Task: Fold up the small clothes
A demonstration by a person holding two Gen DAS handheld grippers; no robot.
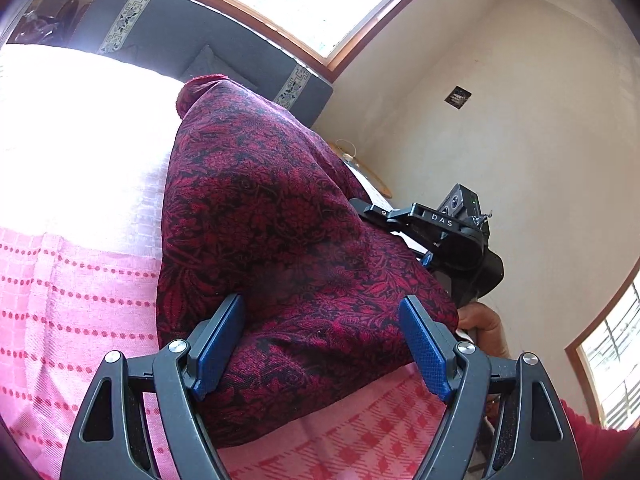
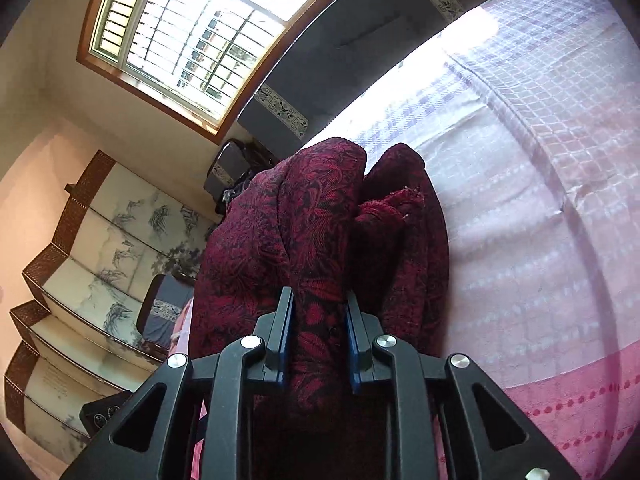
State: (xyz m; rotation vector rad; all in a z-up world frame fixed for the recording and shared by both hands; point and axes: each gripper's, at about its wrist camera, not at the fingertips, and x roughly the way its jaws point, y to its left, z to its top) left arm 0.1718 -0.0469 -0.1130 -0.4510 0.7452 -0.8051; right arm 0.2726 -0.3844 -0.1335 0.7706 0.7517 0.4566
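A dark red garment with a black floral pattern [image 1: 272,216] is bunched up over the pink checked bedspread [image 1: 72,288]. My left gripper [image 1: 324,304] is open, its blue pads [image 1: 218,344] on either side of a fold of the garment, which lies between them. In the right wrist view my right gripper [image 2: 319,300] is shut on a thick fold of the same garment [image 2: 304,220] and holds it up. The right gripper also shows in the left wrist view [image 1: 448,232], at the garment's right edge, held by a hand [image 1: 484,328].
The bedspread [image 2: 540,200] stretches away, brightly lit. A dark padded headboard [image 1: 180,36] stands under a window [image 2: 188,32]. A painted folding screen [image 2: 100,248] and a dark chair [image 2: 164,312] stand beside the bed. A wall [image 1: 500,120] is to the right.
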